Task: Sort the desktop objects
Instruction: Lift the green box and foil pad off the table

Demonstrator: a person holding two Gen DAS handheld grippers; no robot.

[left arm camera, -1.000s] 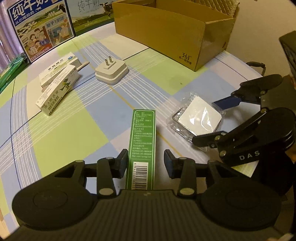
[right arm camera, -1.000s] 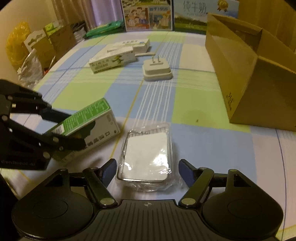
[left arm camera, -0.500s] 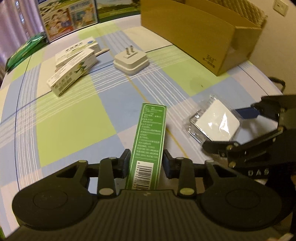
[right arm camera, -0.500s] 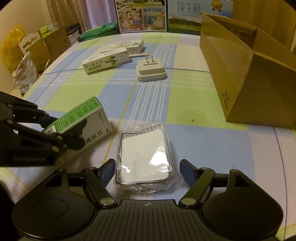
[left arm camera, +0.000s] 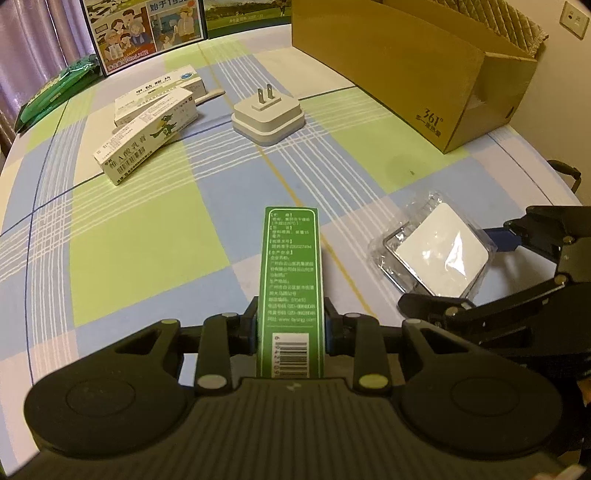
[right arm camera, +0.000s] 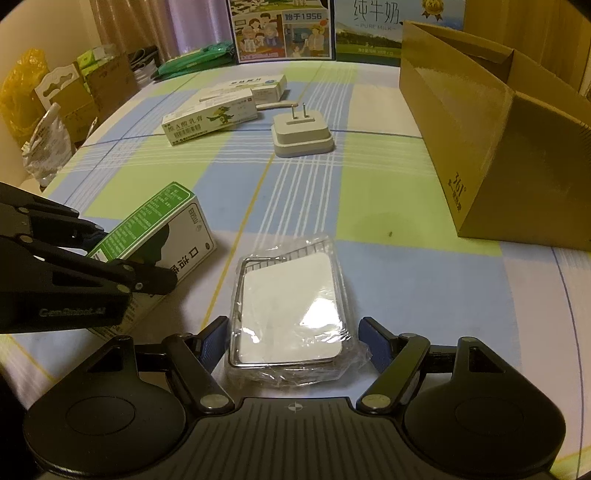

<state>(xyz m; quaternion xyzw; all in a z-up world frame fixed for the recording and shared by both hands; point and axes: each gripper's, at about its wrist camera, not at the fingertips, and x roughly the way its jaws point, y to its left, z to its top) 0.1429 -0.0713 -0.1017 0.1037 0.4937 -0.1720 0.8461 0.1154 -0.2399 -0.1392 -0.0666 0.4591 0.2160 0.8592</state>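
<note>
The left gripper (left arm camera: 291, 326) was clamped on the green box (left arm camera: 291, 280), held at 6 o'clock in its own view, edge up. At 9 o'clock in the right wrist view the same box was seen beside the wrapped white tray (right arm camera: 288, 314). The tray (in clear film) was straddled by the right gripper (right arm camera: 291, 341), jaws apart. A cardboard box (right arm camera: 491, 136) was seen at 2 o'clock.

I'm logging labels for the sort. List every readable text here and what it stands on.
"361°": cardboard box.
"始于1956": poster.
"纯牛奶", "PURE MILK": milk carton.
"口洁": green box, held by the left gripper; its side print and barcode digits are too small.
"CamRobot_AI", blurred: left gripper.
White boxes: print too blurred.
Wrapped pack between the open right gripper: none.
</note>
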